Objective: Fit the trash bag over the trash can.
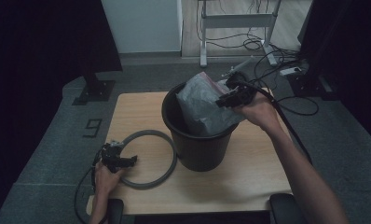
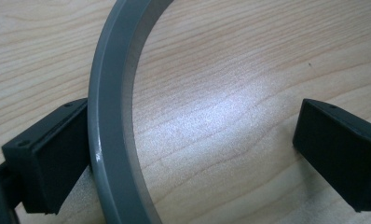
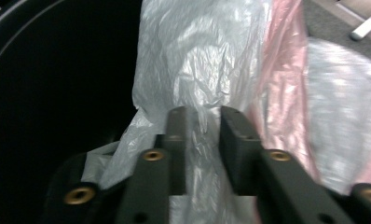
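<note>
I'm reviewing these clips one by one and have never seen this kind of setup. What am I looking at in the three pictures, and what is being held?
No robot here: a person holds a two-jaw hand gripper in each hand. The high view looks down on a wooden table from the person's side. The other two pictures come from cameras that ride on the grippers and look along their black jaws.

On the table stand a black bin and, beside it, a grey plastic ring lying flat. A thin grey plastic bag with a pink edge sticks out of the bin.

The left gripper rests at the ring; its jaws are wide open, one touching the ring's outer side. The right gripper has the bag's film between its jaws, which stand slightly apart, so a firm grip is uncertain.
</note>
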`<state>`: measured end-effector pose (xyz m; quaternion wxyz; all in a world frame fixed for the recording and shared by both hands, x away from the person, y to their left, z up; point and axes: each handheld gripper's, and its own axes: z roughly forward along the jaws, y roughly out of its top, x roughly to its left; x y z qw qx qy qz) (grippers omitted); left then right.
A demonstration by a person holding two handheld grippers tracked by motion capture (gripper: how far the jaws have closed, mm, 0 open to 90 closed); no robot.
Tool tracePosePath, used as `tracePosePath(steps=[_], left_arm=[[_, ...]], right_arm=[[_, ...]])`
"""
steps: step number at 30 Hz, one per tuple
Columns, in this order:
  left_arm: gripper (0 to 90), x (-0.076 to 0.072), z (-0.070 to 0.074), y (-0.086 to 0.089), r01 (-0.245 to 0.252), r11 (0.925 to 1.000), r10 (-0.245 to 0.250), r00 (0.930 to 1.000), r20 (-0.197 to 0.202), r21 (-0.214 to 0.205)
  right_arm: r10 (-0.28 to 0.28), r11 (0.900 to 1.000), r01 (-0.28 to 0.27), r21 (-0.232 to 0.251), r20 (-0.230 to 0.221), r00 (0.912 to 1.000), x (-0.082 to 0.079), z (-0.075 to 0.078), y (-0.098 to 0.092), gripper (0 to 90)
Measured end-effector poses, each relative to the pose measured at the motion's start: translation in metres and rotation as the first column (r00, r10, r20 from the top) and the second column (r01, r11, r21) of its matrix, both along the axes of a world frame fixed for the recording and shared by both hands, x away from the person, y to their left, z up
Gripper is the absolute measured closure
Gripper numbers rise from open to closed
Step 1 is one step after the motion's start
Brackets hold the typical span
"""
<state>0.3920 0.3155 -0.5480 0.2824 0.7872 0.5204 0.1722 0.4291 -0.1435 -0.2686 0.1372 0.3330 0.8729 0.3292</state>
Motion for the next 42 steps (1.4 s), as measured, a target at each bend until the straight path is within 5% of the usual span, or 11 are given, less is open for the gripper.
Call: tracePosePath(steps=[7, 14, 17, 25, 34, 42], left_arm=[[0.6, 0.003, 0.011, -0.003, 0.035, 0.9974, -0.031, 0.9974, -0.065, 0.063], [3.1, 0.005, 0.049, 0.001, 0.099, 0.9950, -0.097, 0.9925, -0.074, 0.019], [6.5, 0.007, 0.069, -0.001, 0.118, 0.9929, -0.117, 0.9906, -0.071, 0.010], [17.3, 0.009, 0.113, -0.007, 0.155, 0.9865, -0.158, 0.9858, -0.056, -0.053], [23.0, 0.010, 0.163, -0.019, 0.208, 0.9751, -0.209, 0.9778, -0.005, -0.076], [27.3, 0.014, 0.215, -0.045, 0.287, 0.9532, -0.284, 0.9579, 0.042, -0.095]], right_arm=[[-0.055, 0.9978, 0.054, 0.038, 0.032, 0.9980, -0.002, 0.016, -0.022, 50.3], [-0.105, 0.9943, 0.104, 0.023, 0.046, 0.9934, 0.001, 0.022, -0.038, 47.9], [-0.101, 0.9947, 0.100, 0.025, 0.025, 0.9946, 0.001, 0.019, -0.041, 53.1], [-0.042, 0.9991, 0.042, 0.006, 0.002, 0.9991, -0.003, 0.012, -0.037, 84.0], [0.027, 0.9996, -0.027, -0.006, -0.003, 0.9996, -0.008, 0.008, -0.016, 86.2], [0.085, 0.9961, -0.086, -0.020, -0.008, 0.9963, -0.010, 0.003, 0.006, 86.9]])
